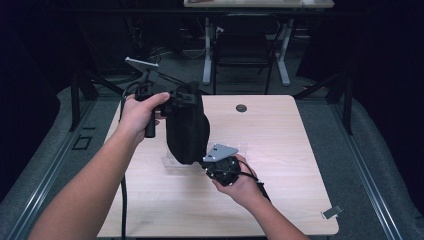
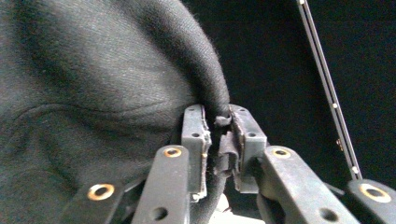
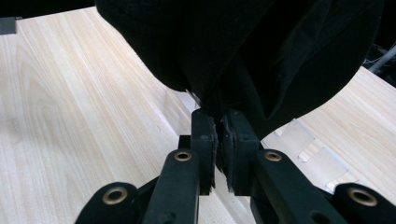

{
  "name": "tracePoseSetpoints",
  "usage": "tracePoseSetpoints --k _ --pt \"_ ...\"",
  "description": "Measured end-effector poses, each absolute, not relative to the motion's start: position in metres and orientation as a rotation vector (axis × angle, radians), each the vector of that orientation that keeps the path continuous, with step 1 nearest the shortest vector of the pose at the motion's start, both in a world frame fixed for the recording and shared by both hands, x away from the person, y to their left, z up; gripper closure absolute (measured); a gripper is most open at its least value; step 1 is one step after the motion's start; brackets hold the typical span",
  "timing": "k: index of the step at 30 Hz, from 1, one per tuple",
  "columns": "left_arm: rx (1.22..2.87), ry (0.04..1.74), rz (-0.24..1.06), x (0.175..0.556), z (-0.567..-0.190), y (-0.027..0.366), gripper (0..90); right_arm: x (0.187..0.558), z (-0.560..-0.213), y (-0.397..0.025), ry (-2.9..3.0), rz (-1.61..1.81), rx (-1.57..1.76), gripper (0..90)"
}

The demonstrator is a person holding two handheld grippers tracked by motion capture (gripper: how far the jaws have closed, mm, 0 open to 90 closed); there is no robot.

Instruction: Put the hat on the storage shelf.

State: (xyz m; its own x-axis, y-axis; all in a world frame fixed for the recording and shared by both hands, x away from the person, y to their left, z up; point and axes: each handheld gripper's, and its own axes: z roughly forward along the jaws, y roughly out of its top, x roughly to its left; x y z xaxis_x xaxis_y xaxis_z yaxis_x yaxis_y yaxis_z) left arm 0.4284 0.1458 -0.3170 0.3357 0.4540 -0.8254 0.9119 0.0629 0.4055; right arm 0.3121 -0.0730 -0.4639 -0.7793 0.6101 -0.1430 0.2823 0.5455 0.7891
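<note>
Black cloth (image 1: pixel 187 125) hides most of the clear plastic piece (image 1: pixel 170 162) at frame centre; in the left gripper view the cloth (image 2: pixel 93 93) runs off the left edge.

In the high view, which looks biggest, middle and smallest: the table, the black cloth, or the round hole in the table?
1. Table: biggest.
2. Black cloth: middle, though held up nearer the camera.
3. Hole: smallest.

No legible text, label, brand, number or sign found on any surface in these views.
</note>
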Motion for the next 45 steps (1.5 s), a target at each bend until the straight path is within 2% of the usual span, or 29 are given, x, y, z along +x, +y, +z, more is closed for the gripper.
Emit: tracePoseSetpoints --k 4,6,16,45 --pt "1.541 1.261 -0.550 0.428 -0.316 0.146 71.5 0.312 -0.464 -0.073 2.377 1.105 0.717 83.7" --pt "1.527 1.241 -0.546 0.427 -0.315 0.146 65.2 0.311 -0.465 -0.074 2.371 1.116 0.725 83.7" --pt "1.503 1.213 -0.520 0.423 -0.311 0.153 54.4 0.310 -0.467 -0.079 2.363 1.126 0.737 83.7" --pt "1.504 1.315 -0.455 0.420 -0.334 0.197 54.7 0.320 -0.487 -0.101 2.381 1.162 0.892 84.9"
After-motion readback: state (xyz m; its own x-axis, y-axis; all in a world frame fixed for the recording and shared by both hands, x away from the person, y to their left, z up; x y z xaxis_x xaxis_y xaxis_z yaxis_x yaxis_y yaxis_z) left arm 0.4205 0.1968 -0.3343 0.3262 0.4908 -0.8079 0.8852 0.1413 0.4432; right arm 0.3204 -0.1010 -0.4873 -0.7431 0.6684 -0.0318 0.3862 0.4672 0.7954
